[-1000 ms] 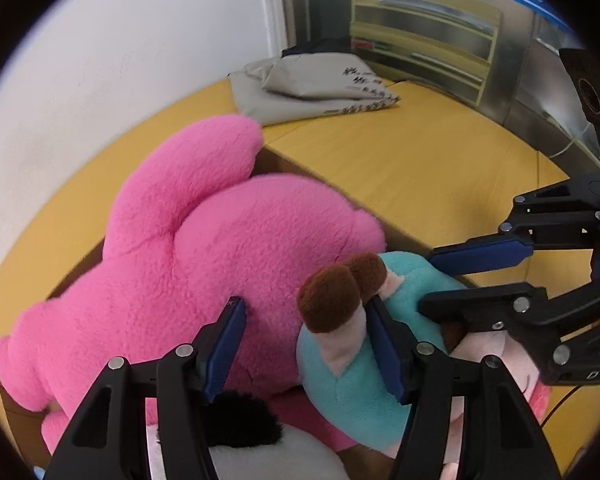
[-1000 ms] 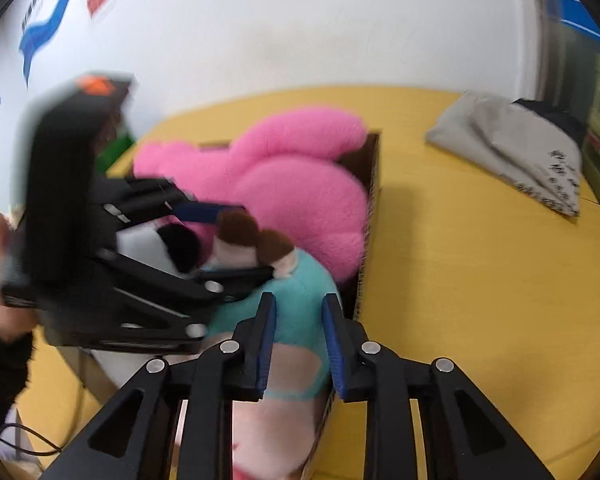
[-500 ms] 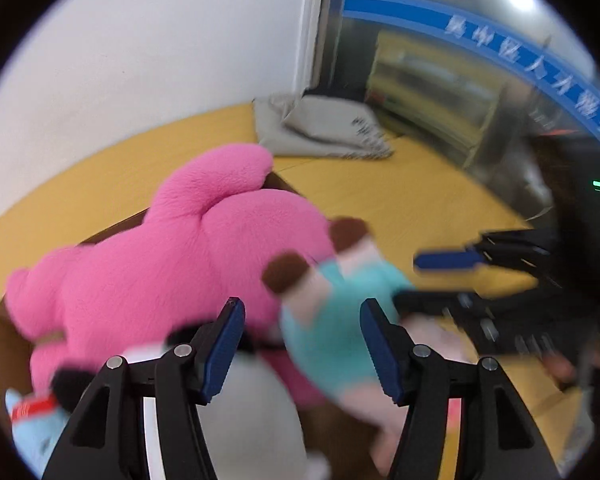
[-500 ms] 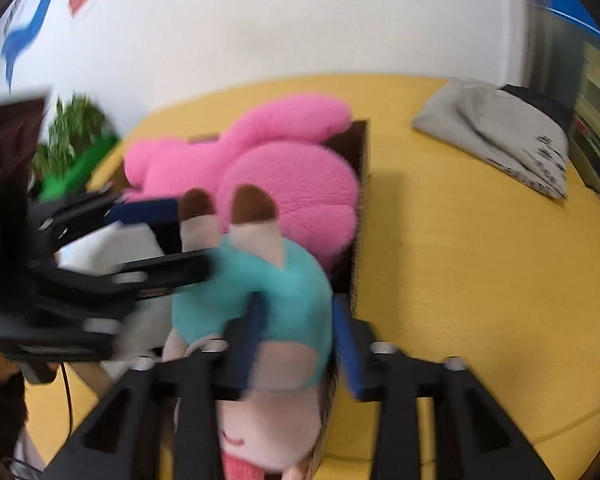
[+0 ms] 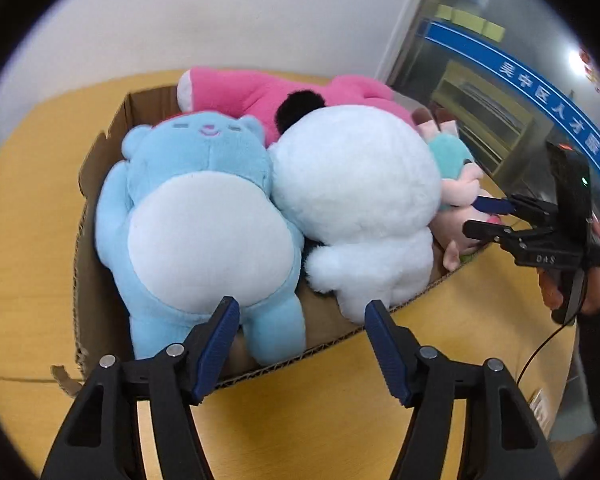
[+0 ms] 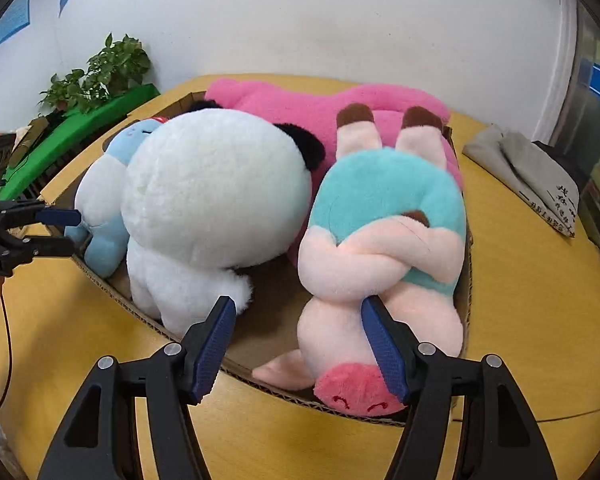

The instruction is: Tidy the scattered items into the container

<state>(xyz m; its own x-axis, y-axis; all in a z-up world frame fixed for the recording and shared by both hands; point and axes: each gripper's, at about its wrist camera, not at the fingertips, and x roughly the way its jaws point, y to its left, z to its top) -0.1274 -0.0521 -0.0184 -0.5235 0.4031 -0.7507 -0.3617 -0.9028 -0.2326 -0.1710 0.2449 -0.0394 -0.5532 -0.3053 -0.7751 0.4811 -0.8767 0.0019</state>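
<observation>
Now both tongs are opening with nothing pinched: left gripper (image 5: 300,340) over the box edge, right gripper (image 6: 296,330) with one pad against the pig plush (image 6: 380,264). Four plush toys crowd the cardboard box (image 5: 96,216). Beyond, folded grey cloth (image 6: 536,176) carries unreadable characters.

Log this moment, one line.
box: four plush toys inside | left tool: opening, empty | right tool: opening, off pig plush
</observation>
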